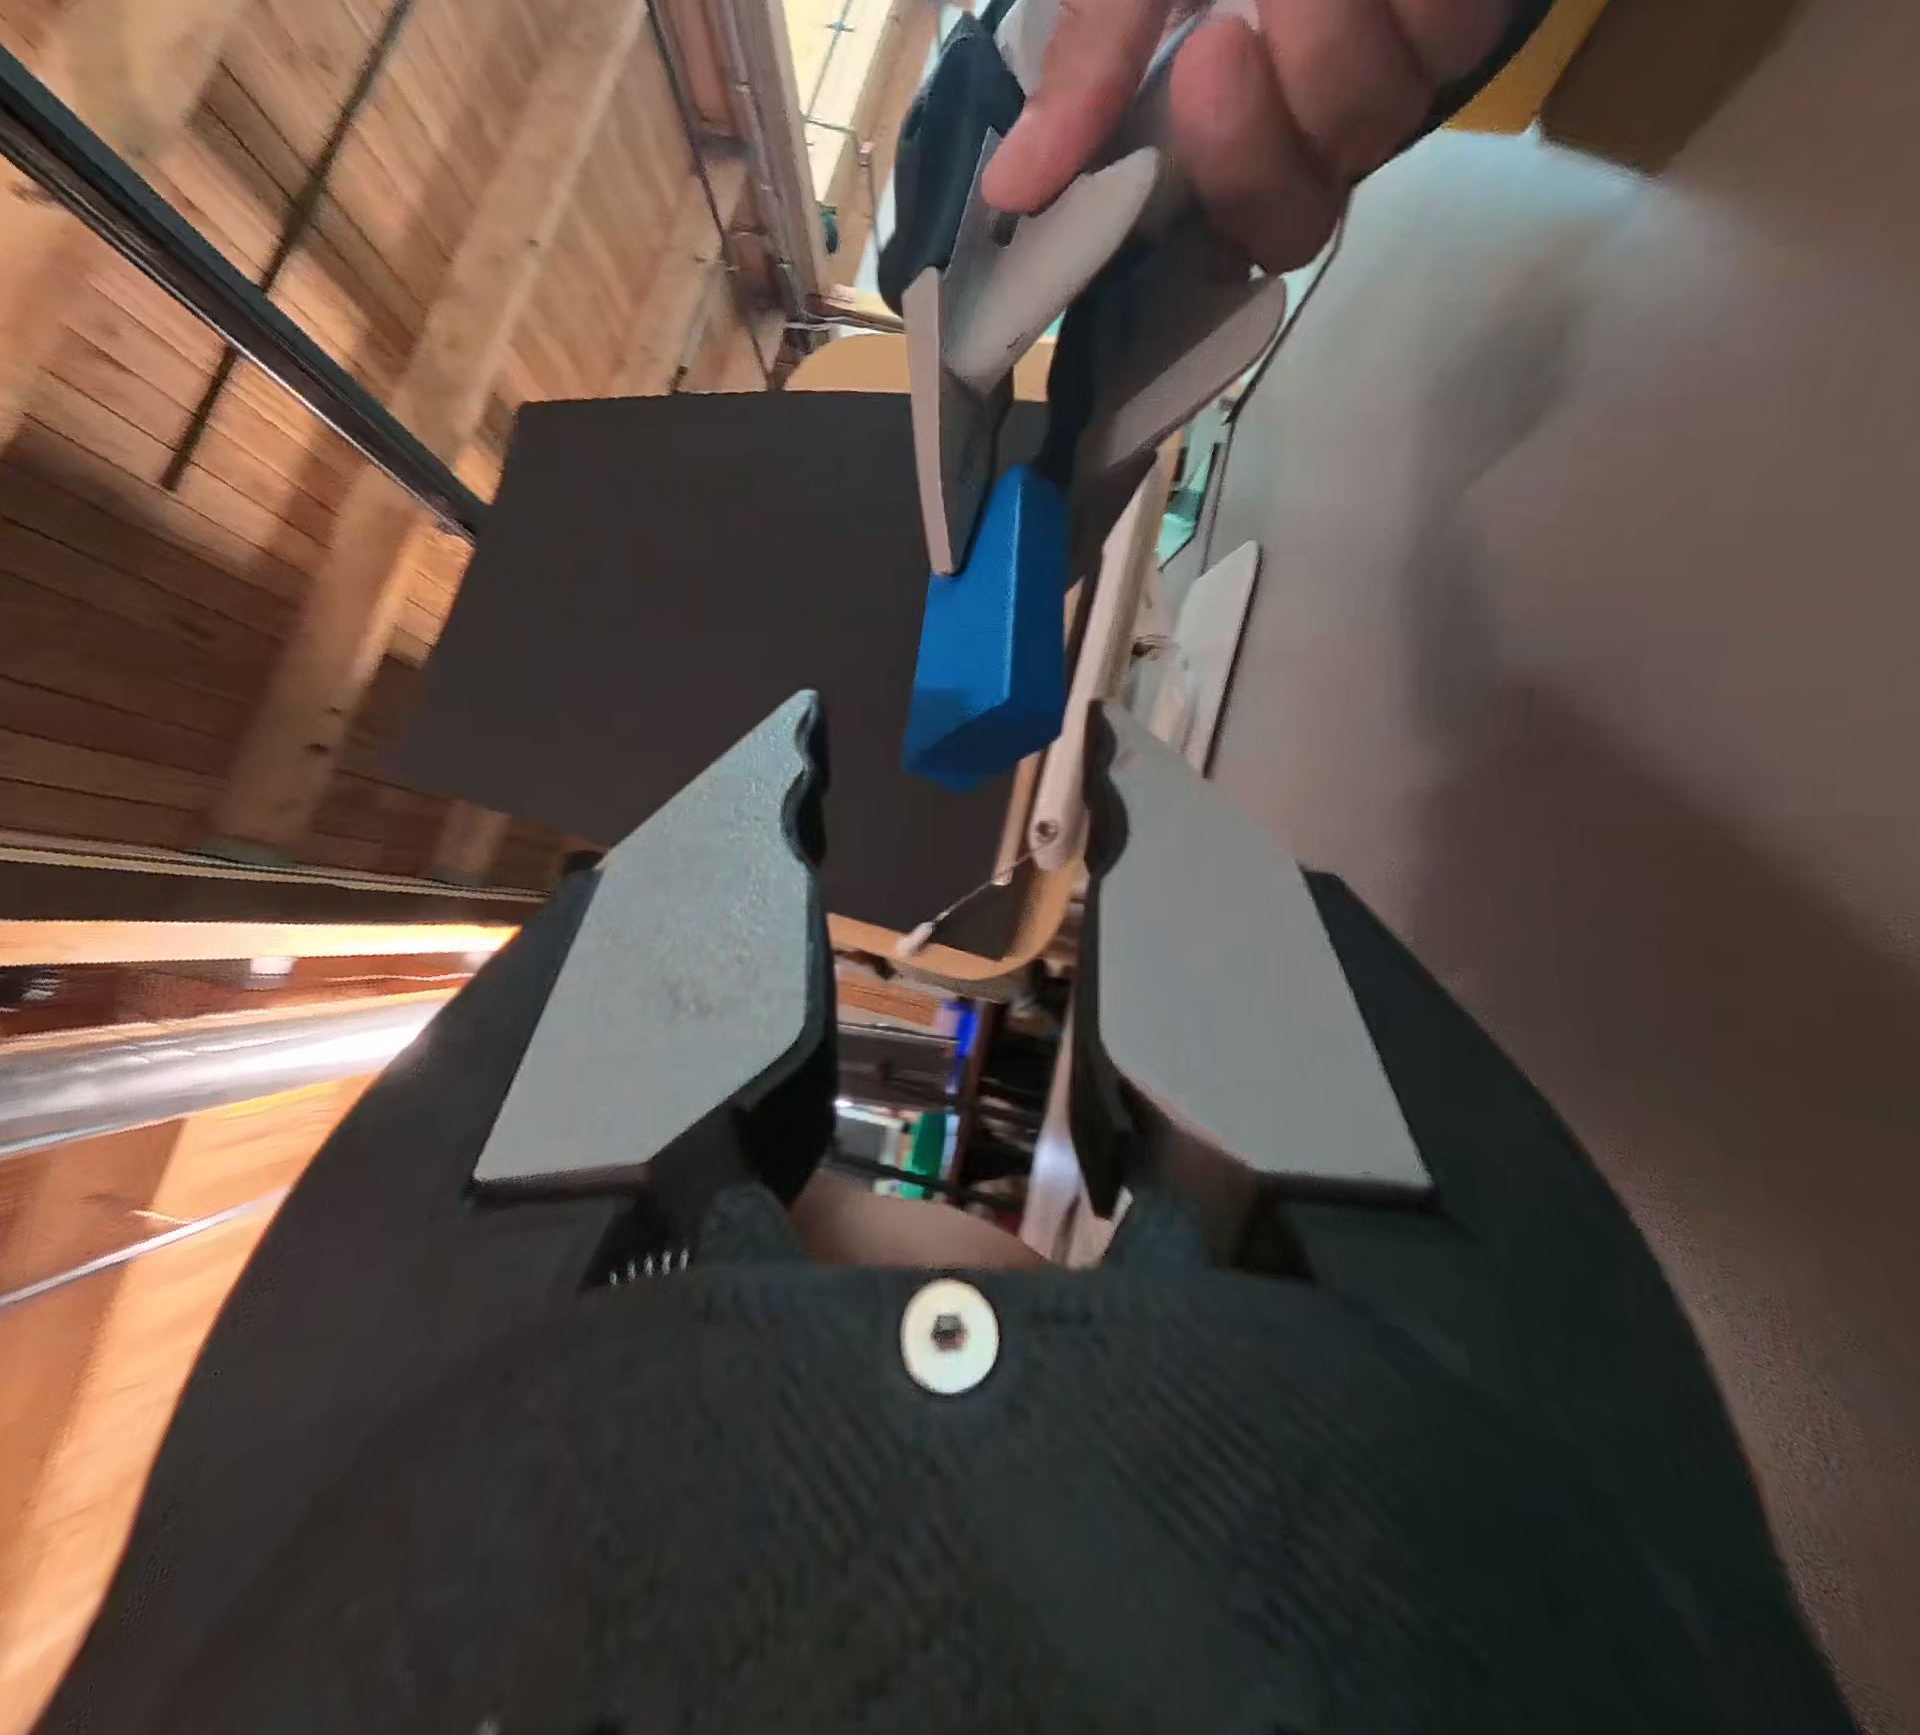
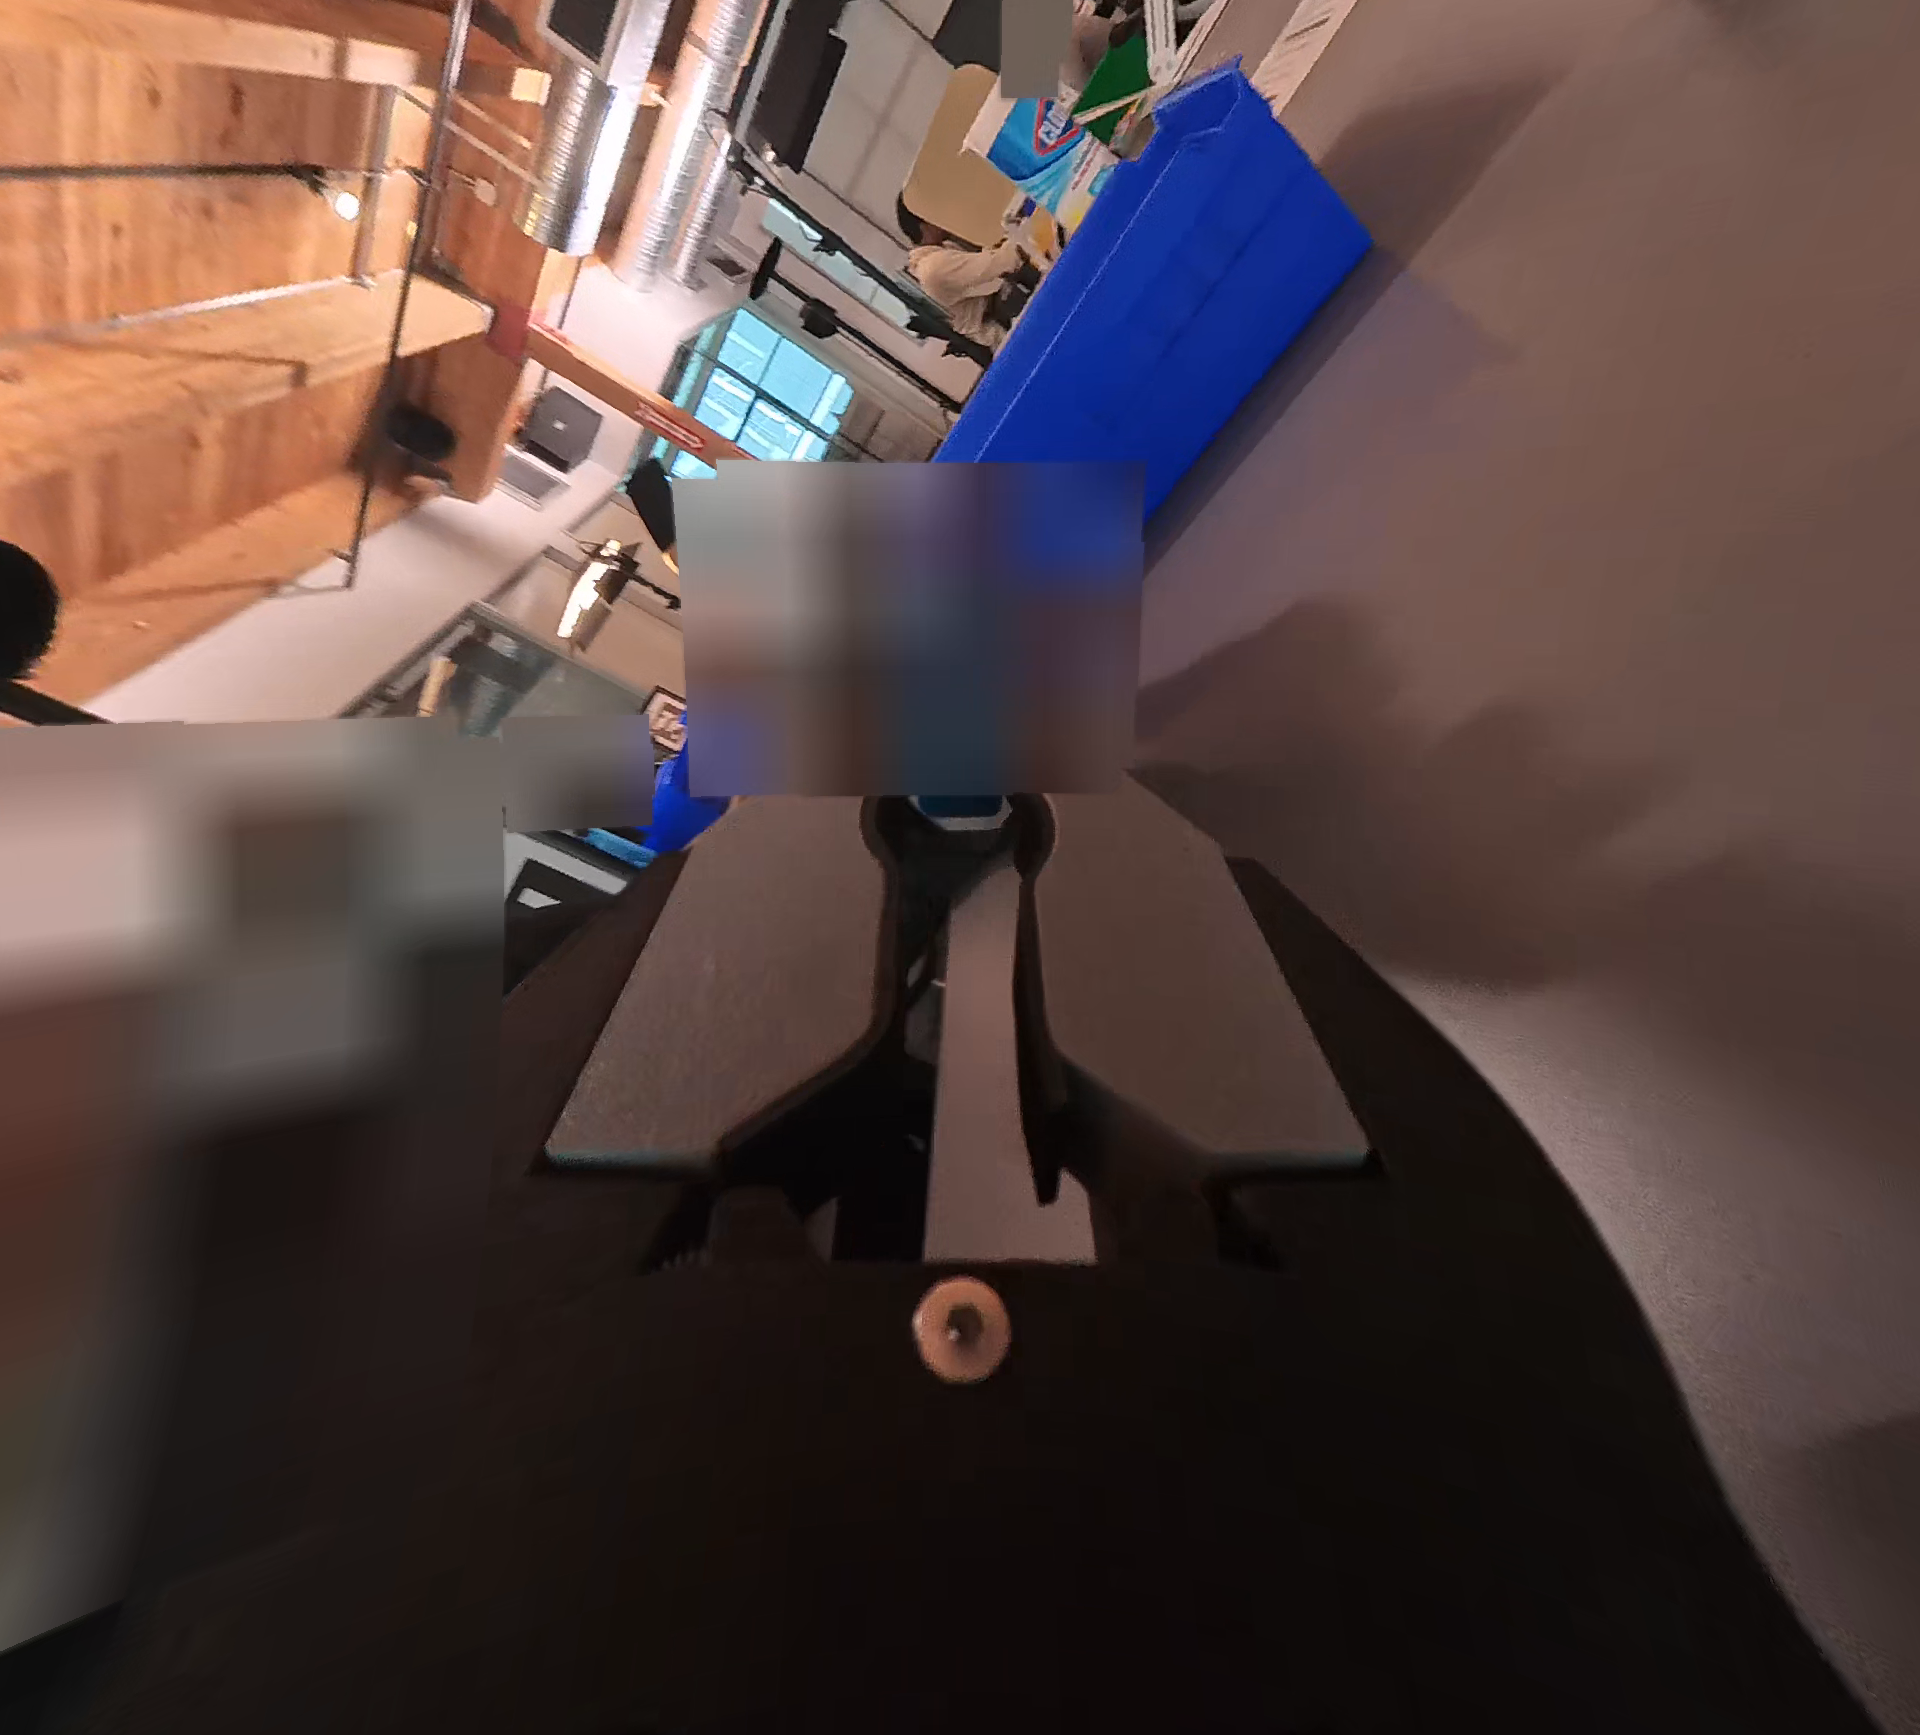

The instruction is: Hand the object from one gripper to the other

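The right gripper (image 1: 997, 532) pinches the blue block (image 1: 987, 646) just ahead of the wide-open left gripper (image 1: 951, 750), slightly off its centreline, so closing now may catch only a corner and drop it.

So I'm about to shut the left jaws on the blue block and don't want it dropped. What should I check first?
1. Right gripper clamped on the blue block: ok, pinched at its upper end.
2. Left gripper jaws open wide enough: ok.
3. Block between the left jaws: not ok, its lower end sits just beyond the tips.
4. Free length of block to grab: ok, lower half bare.
5. Block lined up with the gap: cannot tell, it looks tilted.
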The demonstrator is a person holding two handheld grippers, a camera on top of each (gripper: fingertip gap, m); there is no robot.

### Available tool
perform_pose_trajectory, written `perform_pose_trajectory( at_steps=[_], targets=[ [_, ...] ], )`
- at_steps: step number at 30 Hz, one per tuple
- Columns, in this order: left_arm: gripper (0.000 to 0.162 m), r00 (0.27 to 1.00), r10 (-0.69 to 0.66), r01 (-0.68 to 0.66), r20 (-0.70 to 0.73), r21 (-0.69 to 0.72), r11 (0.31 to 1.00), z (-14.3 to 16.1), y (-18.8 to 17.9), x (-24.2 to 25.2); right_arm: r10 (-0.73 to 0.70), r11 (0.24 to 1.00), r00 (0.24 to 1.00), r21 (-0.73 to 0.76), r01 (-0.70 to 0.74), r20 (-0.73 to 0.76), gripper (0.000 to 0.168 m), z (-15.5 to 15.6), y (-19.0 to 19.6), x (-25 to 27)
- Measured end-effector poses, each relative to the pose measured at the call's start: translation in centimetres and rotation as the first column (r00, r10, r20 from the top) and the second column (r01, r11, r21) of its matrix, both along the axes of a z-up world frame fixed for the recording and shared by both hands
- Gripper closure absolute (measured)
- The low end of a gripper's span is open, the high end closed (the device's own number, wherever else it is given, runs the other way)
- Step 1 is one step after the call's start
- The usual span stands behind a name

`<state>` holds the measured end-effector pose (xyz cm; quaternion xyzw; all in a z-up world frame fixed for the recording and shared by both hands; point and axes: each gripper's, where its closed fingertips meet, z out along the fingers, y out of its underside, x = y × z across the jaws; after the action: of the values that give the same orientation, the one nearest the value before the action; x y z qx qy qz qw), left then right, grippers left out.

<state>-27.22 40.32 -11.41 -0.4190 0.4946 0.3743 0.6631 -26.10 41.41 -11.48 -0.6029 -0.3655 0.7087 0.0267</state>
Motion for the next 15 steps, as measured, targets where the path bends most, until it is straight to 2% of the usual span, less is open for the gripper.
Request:
perform_pose_trajectory(
  at_steps=[1, 4, 5, 6, 8, 10, 12, 15],
  targets=[
    [0.118, 1.0, 0.004, -0.003, -0.028, 0.017, 1.0, 0.0, 0.0, 0.0, 0.011, 0.999, 1.0, -0.03, -0.011, 0.001, 0.157, 0.0, -0.2, -0.1],
    [0.125, 0.996, 0.011, -0.008, -0.09, 0.029, 1.0, -0.6, 0.0, 0.5, 0.048, 0.996, 0.999, -0.081, -0.047, 0.011, 0.157, -0.2, -0.9, -0.3],
    [0.138, 0.994, 0.015, -0.011, -0.105, 0.035, 0.999, -0.7, 0.0, 0.6, 0.053, 0.996, 0.998, -0.078, -0.051, 0.019, 0.156, -0.4, -1.0, -0.4],
    [0.139, 0.993, 0.024, -0.021, -0.115, 0.033, 0.999, -0.7, 0.1, 0.6, 0.053, 0.996, 0.998, -0.074, -0.051, 0.018, 0.157, -0.5, -1.1, -0.5],
    [0.145, 0.997, 0.025, -0.025, -0.067, -0.002, 1.0, -0.4, 0.2, 0.5, 0.053, 0.997, 0.999, -0.059, -0.053, -0.002, 0.151, -0.3, -0.9, -0.5],
    [0.148, 0.992, -0.024, 0.039, 0.126, -0.117, 0.992, -0.1, 0.1, 0.6, 0.024, 1.0, 0.999, -0.016, -0.024, -0.033, 0.144, 0.3, -0.4, -0.3],
    [0.148, 0.93, -0.067, 0.173, 0.361, -0.27, 0.947, -0.2, 0.1, 0.9, -0.034, 0.995, 0.998, 0.092, 0.039, -0.058, 0.139, 0.7, 0.4, -0.1],
    [0.148, 0.831, -0.015, 0.3, 0.556, -0.425, 0.854, -0.9, 0.6, 0.4, -0.109, 0.954, 0.988, 0.268, 0.135, -0.11, 0.129, 1.5, 1.6, 0.2]
  ],
)
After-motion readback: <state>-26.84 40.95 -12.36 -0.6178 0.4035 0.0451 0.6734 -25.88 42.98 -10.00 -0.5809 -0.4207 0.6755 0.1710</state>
